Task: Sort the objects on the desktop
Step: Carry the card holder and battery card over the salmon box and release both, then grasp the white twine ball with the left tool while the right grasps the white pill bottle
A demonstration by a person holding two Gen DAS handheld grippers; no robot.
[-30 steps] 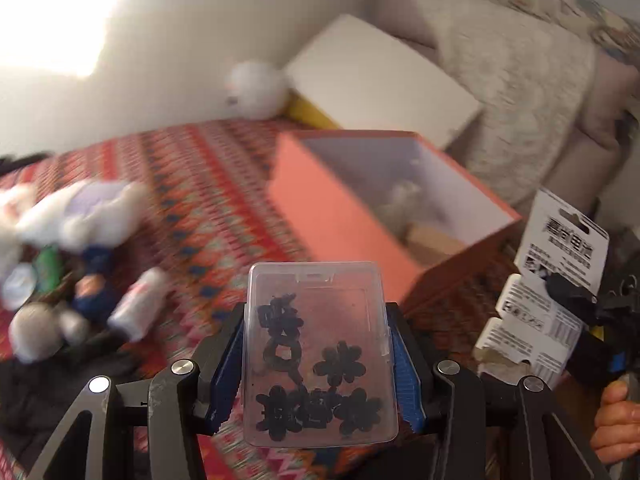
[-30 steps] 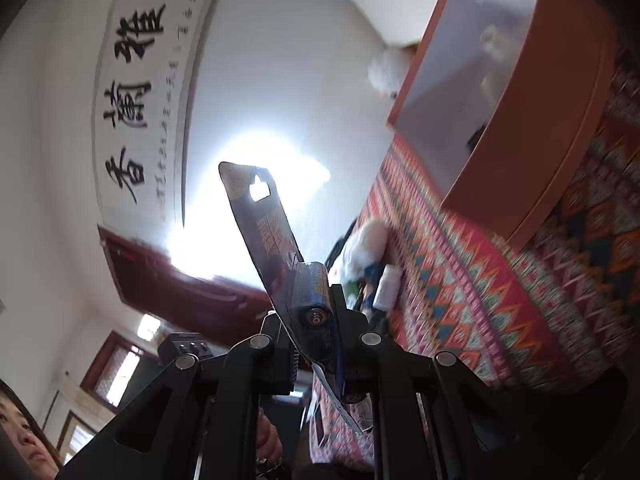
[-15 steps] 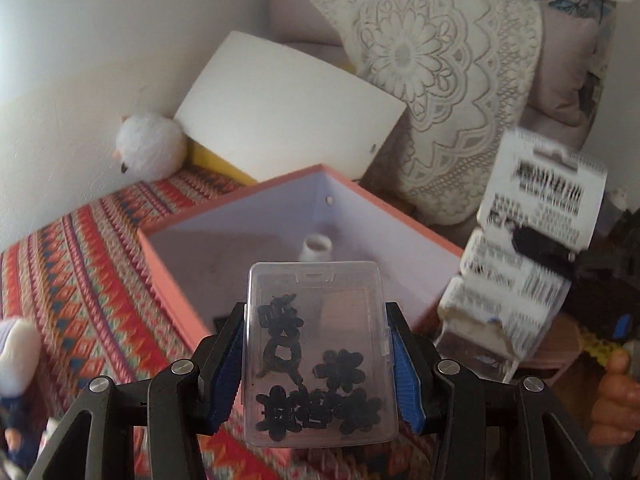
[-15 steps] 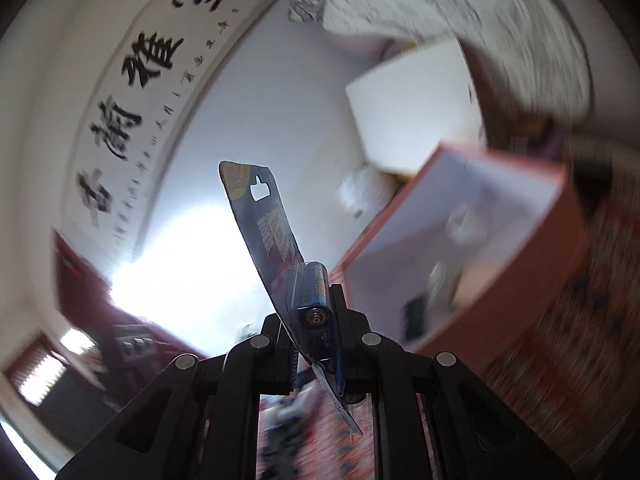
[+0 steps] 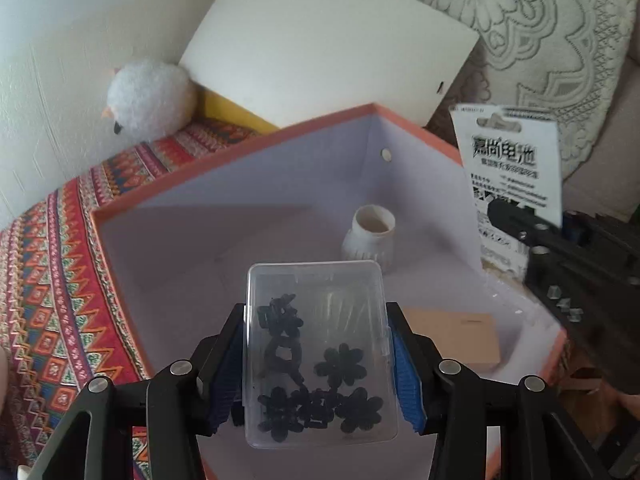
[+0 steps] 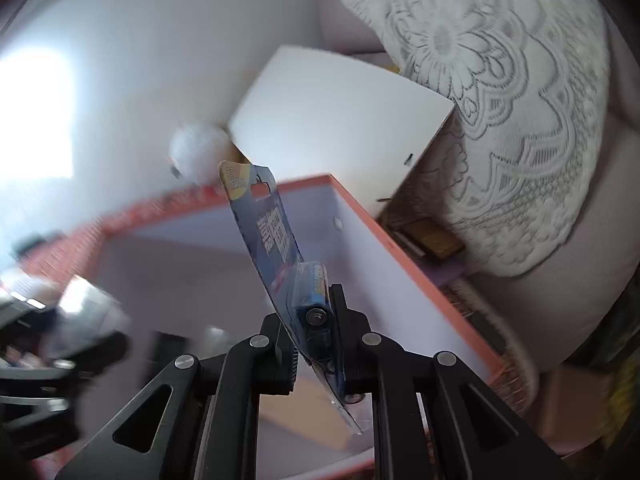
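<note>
A clear, glossy plastic case (image 5: 322, 350) is showing matt black flower-shaped pieces (image 5: 340, 366) through its smooth lid, sitting between ribbed blue pads on matt black plastic fingers (image 5: 404, 376) studded with shiny metal screws. Behind it the box (image 5: 240, 216) is looking like smooth matt cardboard, salmon outside and pale lilac inside, holding at one o'clock a ribbed, matt white ceramic-looking vase (image 5: 370, 238). At nine o'clock a woven patterned cloth (image 5: 52, 280) is lying rough-textured, while the battery card (image 6: 272, 236) is gleaming as glossy printed paper under clear plastic.
</note>
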